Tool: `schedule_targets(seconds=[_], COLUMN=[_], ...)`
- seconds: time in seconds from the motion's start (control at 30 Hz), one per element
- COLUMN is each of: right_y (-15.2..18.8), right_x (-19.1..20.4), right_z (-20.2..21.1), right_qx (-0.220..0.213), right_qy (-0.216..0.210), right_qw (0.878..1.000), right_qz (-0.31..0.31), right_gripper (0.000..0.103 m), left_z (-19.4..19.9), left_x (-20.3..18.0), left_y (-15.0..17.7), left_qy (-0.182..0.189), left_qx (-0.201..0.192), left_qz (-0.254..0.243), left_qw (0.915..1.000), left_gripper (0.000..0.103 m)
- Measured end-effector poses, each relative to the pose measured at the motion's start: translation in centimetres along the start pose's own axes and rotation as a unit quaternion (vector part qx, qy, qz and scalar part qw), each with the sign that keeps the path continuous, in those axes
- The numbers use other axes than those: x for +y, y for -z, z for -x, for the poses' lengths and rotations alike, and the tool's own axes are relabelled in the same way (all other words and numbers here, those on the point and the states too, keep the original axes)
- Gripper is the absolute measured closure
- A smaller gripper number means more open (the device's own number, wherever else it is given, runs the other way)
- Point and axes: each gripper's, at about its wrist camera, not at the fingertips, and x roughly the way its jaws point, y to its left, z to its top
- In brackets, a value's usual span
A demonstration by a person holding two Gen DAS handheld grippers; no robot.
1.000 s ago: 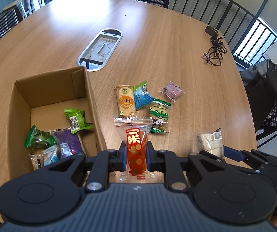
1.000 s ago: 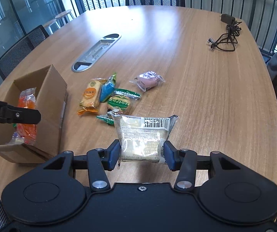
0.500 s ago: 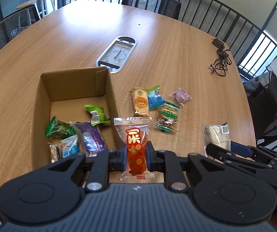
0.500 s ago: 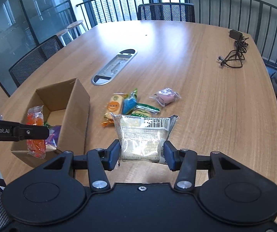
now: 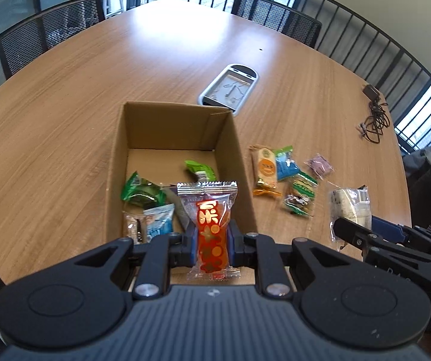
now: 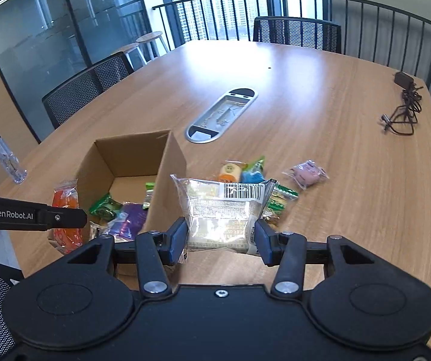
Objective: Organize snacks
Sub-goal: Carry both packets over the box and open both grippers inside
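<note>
Left gripper [image 5: 212, 242] clenched on a red packet [image 5: 212, 225], pads pinching its lower half; the packet stands upright over the near right corner of the box [image 5: 227, 138]. Right gripper [image 6: 220, 236] clamped across a clear packet [image 6: 221, 213] with a barcode label, held above the table [image 6: 335, 120] just right of the box wall. Both packets look light and soft: crinkly film around a yielding filling, likely slippery at the sealed ends, so a grip across the filled middle seems safest; a hard squeeze could crush what is inside. Box already holds several snacks: two green ones, a blue one, a purple one, a brown one at the near edge. Five or so snacks [image 5: 284, 180] lie loose on the table right of the box, partly overlapping, so the exact count is uncertain. Near wall of the box is hidden behind the left gripper body. Print on the clear packet too small to read. Contents of the red packet not clear beyond orange discs. A bottle [image 6: 6, 159] stands at the far left table edge, a cable [image 6: 401, 111] well apart at right.
</note>
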Motion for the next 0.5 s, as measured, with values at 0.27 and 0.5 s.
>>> schedule_targets(seconds=[0.27, 0.5], right_y=[-1.4, -2.5], right_x=[2.1, 4.0], right_z=[-0.4, -1.1], right_qx=[-0.006, -0.007], right_qy=[-0.016, -0.022], right_qw=[1.0, 0.999], right_qz=[0.015, 0.025], right_gripper=[0.056, 0.056], left_z=[0.3, 0.1], left_x=[2.7, 4.3], left_y=[-0.7, -1.8], left_qy=[-0.011, -0.013], left_qx=[-0.005, -0.01], left_qz=[0.027, 0.037], left_qw=[0.9996, 0.9992], left_gripper=[0.085, 0.085])
